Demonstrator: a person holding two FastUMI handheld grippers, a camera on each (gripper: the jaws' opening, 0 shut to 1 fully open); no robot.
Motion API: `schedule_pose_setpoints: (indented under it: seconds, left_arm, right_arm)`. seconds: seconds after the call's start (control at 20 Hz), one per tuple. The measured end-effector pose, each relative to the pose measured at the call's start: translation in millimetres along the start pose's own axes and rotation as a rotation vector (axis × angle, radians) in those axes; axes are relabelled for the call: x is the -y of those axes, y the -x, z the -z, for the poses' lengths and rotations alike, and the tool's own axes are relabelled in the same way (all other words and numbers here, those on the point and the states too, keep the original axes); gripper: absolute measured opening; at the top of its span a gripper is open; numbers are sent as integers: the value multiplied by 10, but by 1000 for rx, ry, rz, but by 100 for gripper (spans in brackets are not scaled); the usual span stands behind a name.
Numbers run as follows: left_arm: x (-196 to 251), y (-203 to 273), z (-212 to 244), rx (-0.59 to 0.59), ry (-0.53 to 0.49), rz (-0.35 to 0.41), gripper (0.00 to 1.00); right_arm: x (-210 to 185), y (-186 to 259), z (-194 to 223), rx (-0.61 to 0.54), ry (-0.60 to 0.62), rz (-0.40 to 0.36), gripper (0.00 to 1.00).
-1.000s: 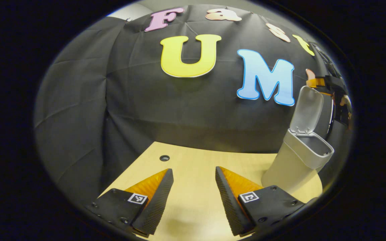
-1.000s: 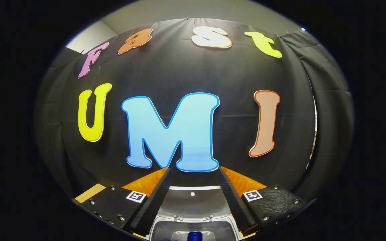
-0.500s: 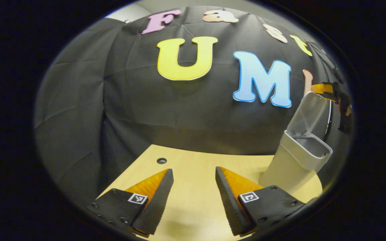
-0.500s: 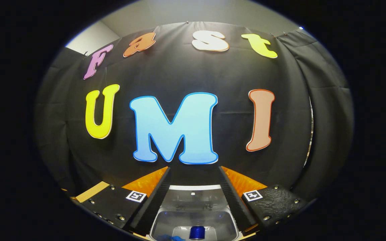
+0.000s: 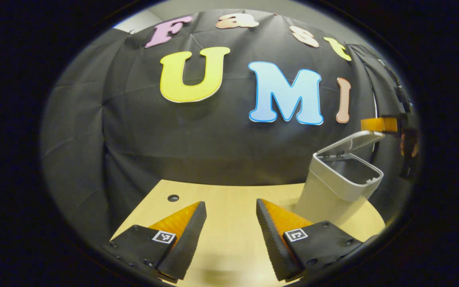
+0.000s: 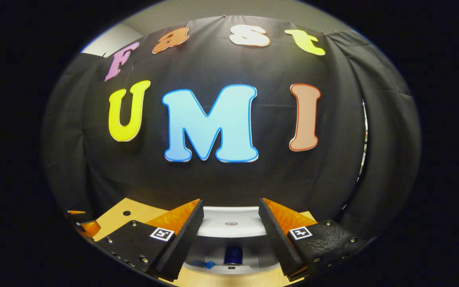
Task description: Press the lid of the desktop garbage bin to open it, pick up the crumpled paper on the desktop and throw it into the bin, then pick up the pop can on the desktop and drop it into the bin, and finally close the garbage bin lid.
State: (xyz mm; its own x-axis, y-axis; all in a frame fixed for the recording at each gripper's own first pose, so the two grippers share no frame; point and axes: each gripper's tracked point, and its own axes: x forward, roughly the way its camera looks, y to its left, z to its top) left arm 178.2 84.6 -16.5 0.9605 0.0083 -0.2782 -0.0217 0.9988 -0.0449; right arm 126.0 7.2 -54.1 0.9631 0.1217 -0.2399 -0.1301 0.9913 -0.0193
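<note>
Left tongs (image 5: 229, 235) gape empty, low over bare desk (image 5: 229, 199). Garbage bin (image 5: 335, 187) stands at 3 o'clock in left gripper view, lid (image 5: 351, 142) half lowered. Right tongs (image 6: 229, 235) spread wide, hover above lid (image 6: 229, 221), nothing gripped. Blue pop can (image 6: 233, 255) sits inside bin (image 6: 229, 263), at 6 o'clock in right gripper view.
</note>
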Motion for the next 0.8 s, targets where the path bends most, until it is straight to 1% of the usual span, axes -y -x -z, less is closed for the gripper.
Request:
schedule_pose_setpoints:
  seconds: [0.2,0.25,0.35,0.4,0.45,0.6,0.8]
  left_arm:
    - [67,4,-17,-1,-2,21,84]
    - [71,7,-21,-2,-1,24,85]
    - [66,11,-21,-2,-2,26,84]
    - [62,10,-23,-3,-3,26,85]
    - [58,11,-24,-4,-3,26,84]
    - [41,-2,-5,-9,-1,27,85]
    - [50,-23,9,-13,2,31,84]
  right_arm:
    - [-2,21,351,-51,-5,2,90]
    - [-2,19,409,-62,-9,2,90]
    - [-4,25,497,-70,-10,1,90]
    - [-10,19,544,-75,-8,1,90]
    - [-18,12,596,-84,-1,2,90]
    - [-26,-13,784,-115,1,7,90]
    - [-32,-4,820,-86,-13,14,90]
